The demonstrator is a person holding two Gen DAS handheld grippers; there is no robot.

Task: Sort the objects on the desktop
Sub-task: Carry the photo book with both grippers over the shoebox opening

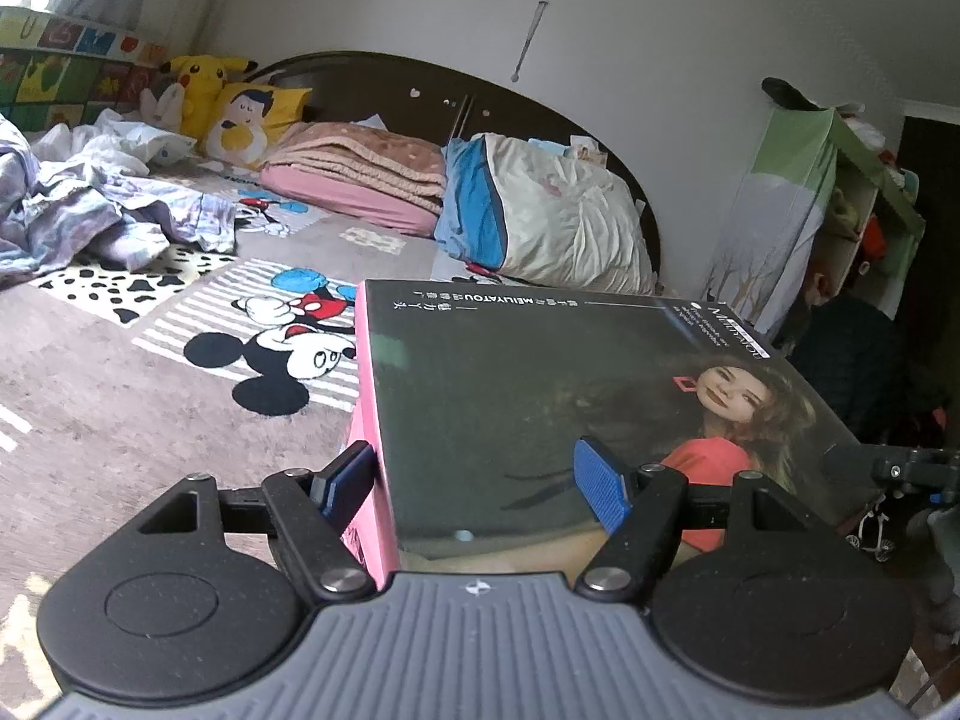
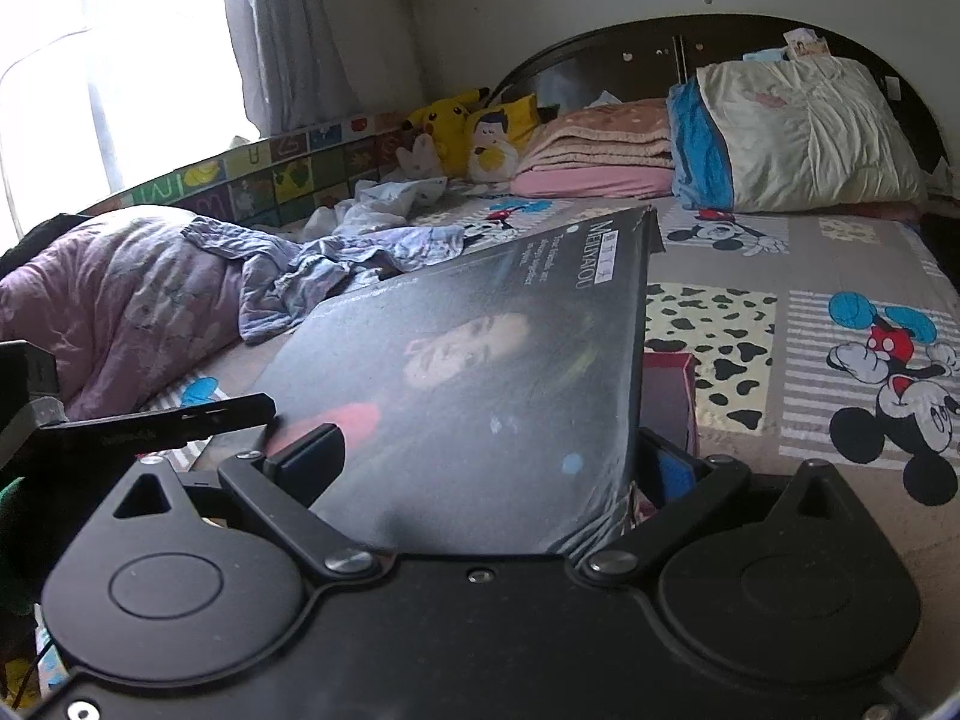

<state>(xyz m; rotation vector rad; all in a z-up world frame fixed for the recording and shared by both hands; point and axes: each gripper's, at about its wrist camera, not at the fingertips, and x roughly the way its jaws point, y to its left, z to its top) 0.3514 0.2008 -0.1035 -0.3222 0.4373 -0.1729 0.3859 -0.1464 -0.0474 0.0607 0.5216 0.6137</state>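
A flat box with a dark lid showing a woman's portrait and pink sides (image 1: 540, 396) is held up over the bed. My left gripper (image 1: 474, 480) is shut on the box's near end, its blue pads (image 1: 600, 489) on the lid and the pink side. The same box (image 2: 480, 372) fills the right wrist view, tilted. My right gripper (image 2: 498, 468) is shut on its near edge, one finger on each side. Part of the other gripper shows at the left edge (image 2: 156, 420).
Below lies a bed with a Mickey Mouse sheet (image 1: 180, 360), crumpled purple bedding (image 2: 120, 300), folded pink blankets (image 1: 360, 174), a pillow (image 1: 552, 216), plush toys (image 1: 204, 84) and a dark headboard (image 1: 420, 90). A shelf unit (image 1: 840, 198) stands at the right.
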